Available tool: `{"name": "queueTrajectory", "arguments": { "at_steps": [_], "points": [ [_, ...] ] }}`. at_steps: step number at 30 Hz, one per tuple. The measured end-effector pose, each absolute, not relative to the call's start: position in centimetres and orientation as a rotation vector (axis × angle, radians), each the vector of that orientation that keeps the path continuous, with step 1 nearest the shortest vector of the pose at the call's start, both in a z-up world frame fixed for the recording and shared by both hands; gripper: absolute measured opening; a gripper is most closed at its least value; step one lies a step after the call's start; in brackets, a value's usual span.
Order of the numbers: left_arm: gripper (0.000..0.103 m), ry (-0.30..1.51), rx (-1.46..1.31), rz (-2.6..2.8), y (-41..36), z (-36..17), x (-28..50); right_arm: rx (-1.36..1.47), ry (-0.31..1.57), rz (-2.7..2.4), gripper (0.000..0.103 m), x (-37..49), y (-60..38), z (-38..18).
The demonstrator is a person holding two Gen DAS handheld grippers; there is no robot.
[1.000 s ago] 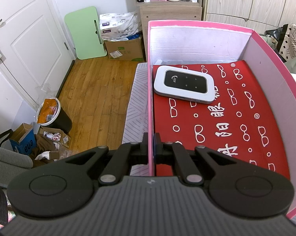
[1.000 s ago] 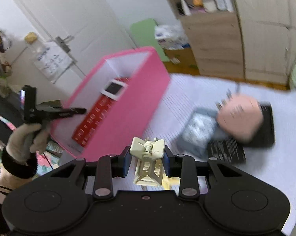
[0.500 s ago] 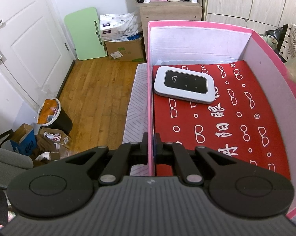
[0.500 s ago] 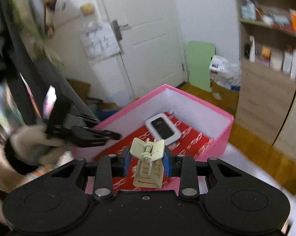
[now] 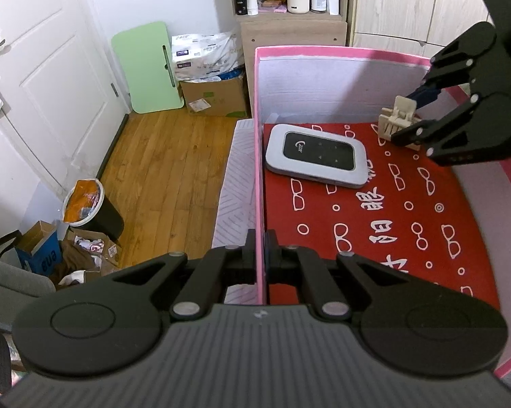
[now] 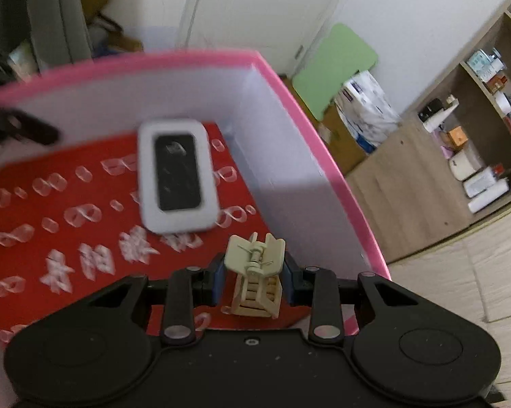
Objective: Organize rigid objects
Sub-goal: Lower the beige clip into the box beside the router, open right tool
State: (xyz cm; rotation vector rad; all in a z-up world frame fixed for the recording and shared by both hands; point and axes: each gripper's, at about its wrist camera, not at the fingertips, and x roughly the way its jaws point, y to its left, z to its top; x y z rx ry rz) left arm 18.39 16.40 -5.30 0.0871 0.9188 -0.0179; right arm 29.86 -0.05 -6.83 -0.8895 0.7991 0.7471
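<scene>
A pink box (image 5: pixel 340 51) with white inner walls and a red printed floor lies in front of me. A white device with a black face (image 5: pixel 316 155) rests inside it near the far left corner. My left gripper (image 5: pixel 260 248) is shut on the box's left wall. My right gripper (image 6: pixel 253 273) is shut on a cream hair claw clip (image 6: pixel 255 268) and hovers over the box's far right part. In the left wrist view the right gripper (image 5: pixel 410 115) holds the clip (image 5: pixel 396 119) just above the red floor. The device (image 6: pixel 177 176) looks blurred in the right wrist view.
The box sits on a pale patterned surface (image 5: pixel 236 183). Beyond it are wooden floor (image 5: pixel 167 170), a green board (image 5: pixel 150 66), cardboard boxes (image 5: pixel 214 95), a bin (image 5: pixel 92 207), a white door (image 5: pixel 41 78) and a wooden shelf unit (image 5: pixel 289 17) with bottles.
My right gripper swung with the clip from beside the box to over its inside, and now shows in the left wrist view. The left gripper stayed clamped on the wall.
</scene>
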Motion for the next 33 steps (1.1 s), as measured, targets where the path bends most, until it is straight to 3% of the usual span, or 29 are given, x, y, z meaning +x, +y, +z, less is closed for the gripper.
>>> {"name": "queueTrajectory", "arguments": {
  "at_steps": [11,19,33],
  "points": [
    [0.003,0.92,0.09,-0.014,16.1,-5.2,18.5,-1.073,0.717,0.711,0.037,28.4,2.9,-8.0],
    [0.003,0.921,0.087,-0.017,16.3,-5.3,18.5,-0.638,0.873,0.911,0.053,29.1,-1.0,-3.8],
    [0.004,0.926,0.056,-0.032,16.7,-5.4,18.6,-0.094,0.843,0.948,0.054,25.8,-13.0,0.9]
  ]
}}
